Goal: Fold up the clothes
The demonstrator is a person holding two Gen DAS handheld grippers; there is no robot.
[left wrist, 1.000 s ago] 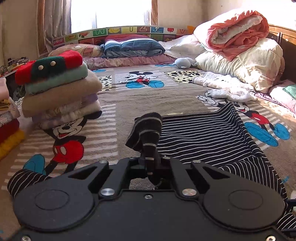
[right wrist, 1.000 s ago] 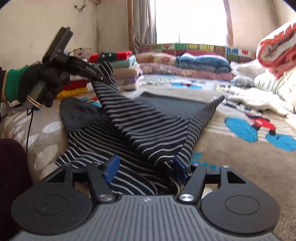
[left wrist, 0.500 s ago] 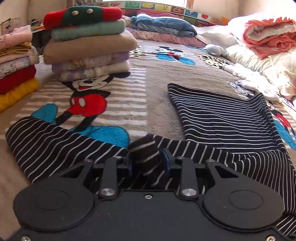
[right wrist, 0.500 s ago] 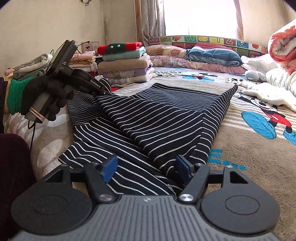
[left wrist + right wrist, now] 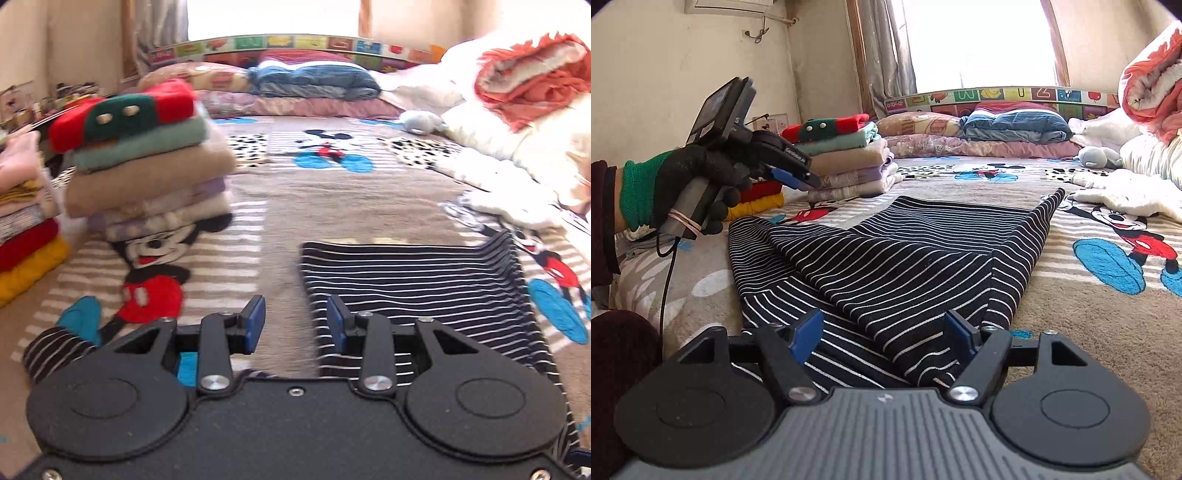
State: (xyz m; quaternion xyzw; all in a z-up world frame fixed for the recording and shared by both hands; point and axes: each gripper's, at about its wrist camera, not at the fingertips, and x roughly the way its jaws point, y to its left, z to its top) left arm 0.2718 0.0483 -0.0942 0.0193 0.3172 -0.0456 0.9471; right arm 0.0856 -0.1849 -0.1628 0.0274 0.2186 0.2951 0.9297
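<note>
A black garment with thin white stripes point(image 5: 897, 251) lies on the bed, one sleeve folded across its body. In the left wrist view the same striped garment point(image 5: 417, 284) spreads to the right, and a sleeve cuff point(image 5: 51, 350) shows at lower left. My left gripper point(image 5: 295, 325) is open and empty, raised above the garment's left edge. From the right wrist view that left gripper point(image 5: 798, 177) hangs in the air in a gloved hand point(image 5: 683, 184). My right gripper point(image 5: 882, 332) stands open low over the garment's near end, cloth lying between its blue pads point(image 5: 807, 334).
Two piles of folded clothes point(image 5: 144, 162) point(image 5: 26, 225) stand at the left of the bed. Pillows and a folded blue blanket point(image 5: 314, 77) line the headboard. White bedding with an orange-red blanket point(image 5: 532, 74) is heaped at the right. A white garment point(image 5: 1126, 195) lies beyond the striped one.
My left gripper let go of the striped sleeve, opened and rose away from the garment. The sleeve now lies flat across the body. The right gripper stayed open and low.
</note>
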